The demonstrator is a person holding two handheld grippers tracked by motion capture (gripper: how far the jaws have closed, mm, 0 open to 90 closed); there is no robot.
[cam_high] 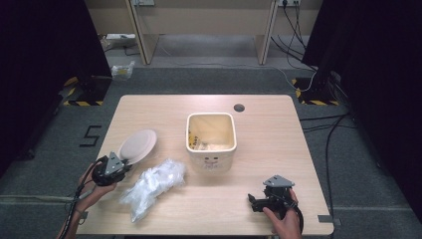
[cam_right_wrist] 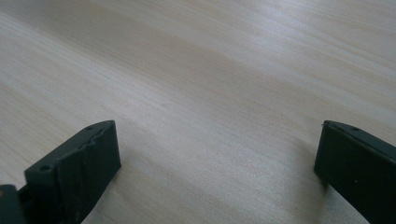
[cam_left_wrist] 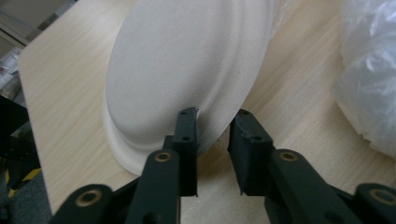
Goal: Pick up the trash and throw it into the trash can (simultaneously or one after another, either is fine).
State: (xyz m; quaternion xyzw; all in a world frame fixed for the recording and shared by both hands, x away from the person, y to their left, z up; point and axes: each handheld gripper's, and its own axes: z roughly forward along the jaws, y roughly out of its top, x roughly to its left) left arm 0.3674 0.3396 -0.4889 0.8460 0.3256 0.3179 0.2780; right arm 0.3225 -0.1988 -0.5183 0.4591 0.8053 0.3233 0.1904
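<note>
I'm pinching the paper plate's rim with my left fingers so it's tilting up off the bench; right fingers are idling wide open.

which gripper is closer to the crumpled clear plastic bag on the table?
Left. The left gripper sits just beside the crumpled clear plastic bag's left edge, jaws at the rim of a white paper plate. The right gripper rests open across the wooden table, well right of it.
</note>
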